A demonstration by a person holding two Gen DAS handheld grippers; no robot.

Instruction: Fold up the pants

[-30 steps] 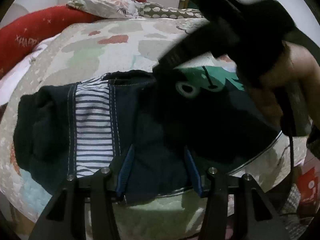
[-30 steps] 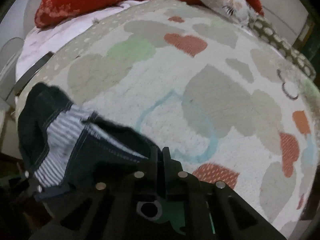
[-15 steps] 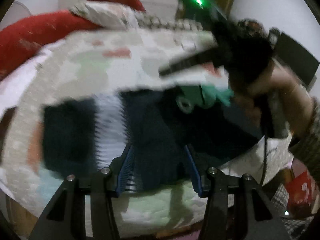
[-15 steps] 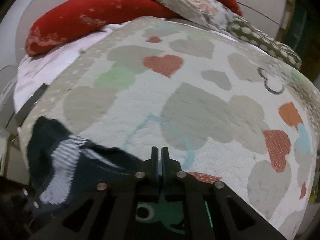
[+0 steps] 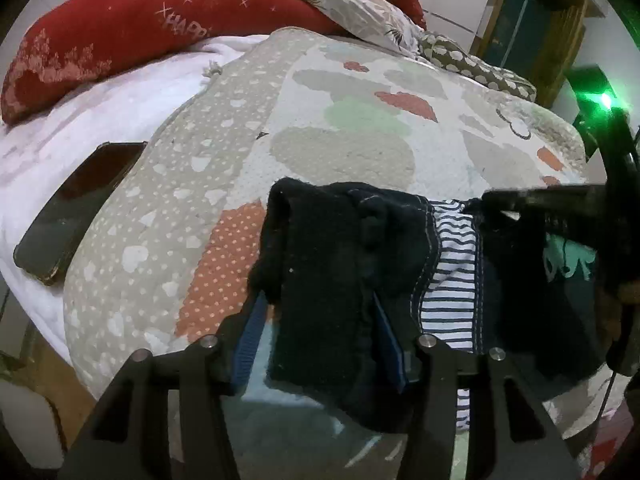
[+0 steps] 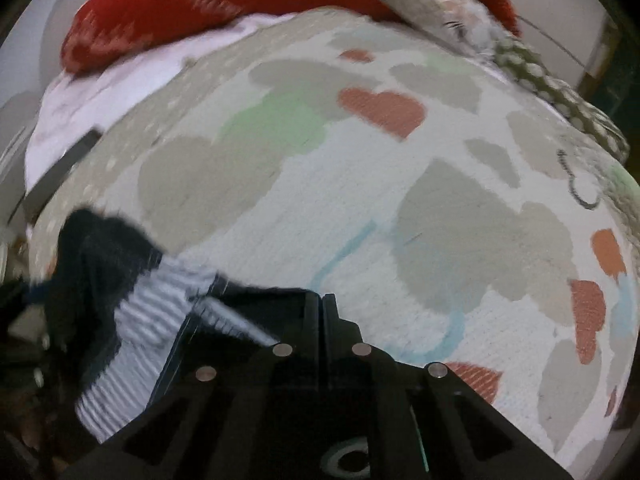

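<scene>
Gripping dark pants (image 5: 344, 264), left tool (image 5: 316, 320), patterned bedspread (image 5: 344, 152)

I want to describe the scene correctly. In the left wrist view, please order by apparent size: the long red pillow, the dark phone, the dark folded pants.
1. Dark folded pants, though they lie nearest the camera.
2. Long red pillow.
3. Dark phone, clearly smallest.

**Right gripper closed at the edge of the pants**

The right gripper (image 6: 323, 312) points down at the bed, jaws pressed together over dark cloth (whether any is pinched, hard to say). The pants (image 6: 132, 304), dark with a striped panel, lie blurred at lower left on the heart-patterned quilt (image 6: 360, 184). A red pillow (image 6: 192, 12) sits beyond.
</scene>
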